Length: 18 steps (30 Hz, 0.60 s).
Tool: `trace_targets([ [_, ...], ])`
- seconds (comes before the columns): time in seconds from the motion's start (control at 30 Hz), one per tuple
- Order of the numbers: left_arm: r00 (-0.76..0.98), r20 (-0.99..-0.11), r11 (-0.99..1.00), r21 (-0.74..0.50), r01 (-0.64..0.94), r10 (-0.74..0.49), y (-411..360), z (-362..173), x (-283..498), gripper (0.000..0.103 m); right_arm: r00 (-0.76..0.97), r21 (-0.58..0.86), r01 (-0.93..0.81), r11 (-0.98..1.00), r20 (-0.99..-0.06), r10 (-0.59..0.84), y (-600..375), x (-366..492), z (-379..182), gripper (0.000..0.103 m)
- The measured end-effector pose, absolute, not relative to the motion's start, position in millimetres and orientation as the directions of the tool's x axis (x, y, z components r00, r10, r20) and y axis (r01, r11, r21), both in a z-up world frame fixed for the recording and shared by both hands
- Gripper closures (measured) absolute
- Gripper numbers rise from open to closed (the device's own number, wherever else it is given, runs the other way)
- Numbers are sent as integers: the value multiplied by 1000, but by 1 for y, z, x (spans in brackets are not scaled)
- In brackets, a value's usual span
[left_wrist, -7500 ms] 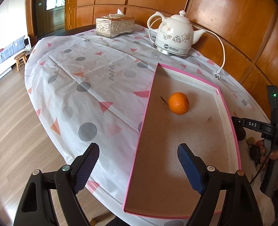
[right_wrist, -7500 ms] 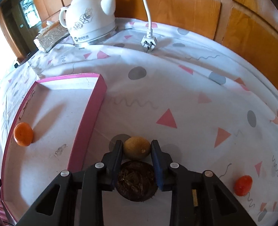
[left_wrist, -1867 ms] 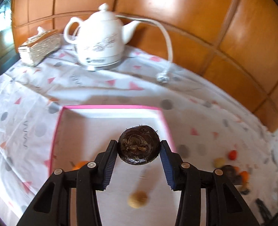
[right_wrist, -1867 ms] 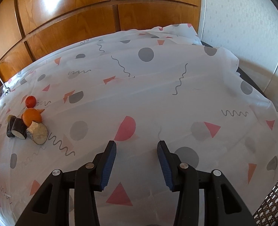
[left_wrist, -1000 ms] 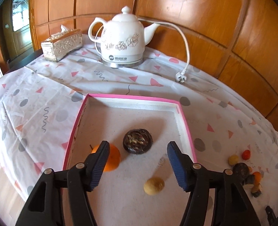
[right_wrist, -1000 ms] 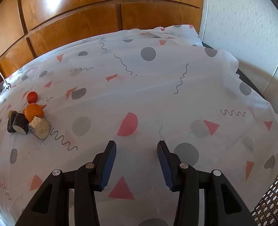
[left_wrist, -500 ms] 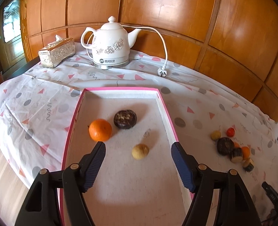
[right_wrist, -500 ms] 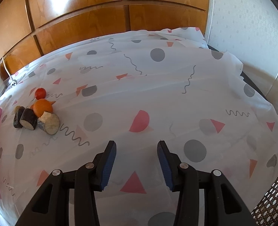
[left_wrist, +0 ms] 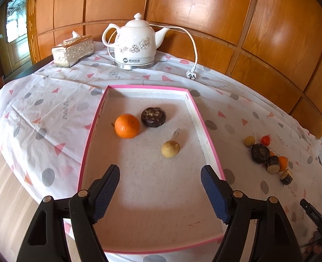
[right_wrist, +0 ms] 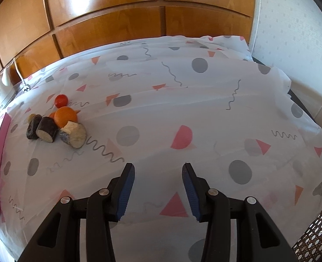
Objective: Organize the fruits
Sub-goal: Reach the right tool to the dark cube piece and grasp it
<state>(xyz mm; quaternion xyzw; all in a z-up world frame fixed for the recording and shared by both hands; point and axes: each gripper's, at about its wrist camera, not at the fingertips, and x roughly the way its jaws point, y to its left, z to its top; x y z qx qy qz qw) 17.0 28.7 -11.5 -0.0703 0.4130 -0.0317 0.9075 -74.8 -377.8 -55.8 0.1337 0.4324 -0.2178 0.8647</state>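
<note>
Far ahead of my left gripper a white kettle [left_wrist: 137, 43] stands on the patterned tablecloth [left_wrist: 51, 100] — its cord [left_wrist: 193, 50] trails right to a loose plug [left_wrist: 191, 74]. A tissue box [left_wrist: 73, 50] sits left of it, wood panelling [left_wrist: 204, 11] behind.

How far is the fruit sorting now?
Done: an orange, a dark round fruit and a small tan fruit lie in the pink tray. In hand: nothing; the left claw and right claw are empty. Left: the fruit cluster on the tablecloth.
</note>
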Motion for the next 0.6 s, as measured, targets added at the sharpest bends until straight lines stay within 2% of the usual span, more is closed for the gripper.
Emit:
trace_targets([
  [0.23, 654, -750, 988, -154, -31, -96, 37, -16, 9, 26, 537, 68, 457, 887, -816, -214, -370, -70, -59, 57],
  [0.33, 661, -746, 987, -153, -47, -84, 41, -15, 6, 21, 557, 102, 411, 906, -815, -161, -363, -64, -56, 57],
  [0.5, 672, -738, 984, -160, -84, -62, 51, -13, 2, 20, 588, 140, 327, 934, -805, -85, -348, -49, -48, 57],
  [0.57, 672, -739, 981, -164, -101, -54, 56, -14, 1, 19, 595, 154, 294, 943, -802, -55, -341, -40, -45, 53],
  [0.6, 671, -740, 981, -164, -107, -51, 58, -14, 1, 19, 596, 156, 282, 947, -802, -46, -338, -35, -44, 48],
])
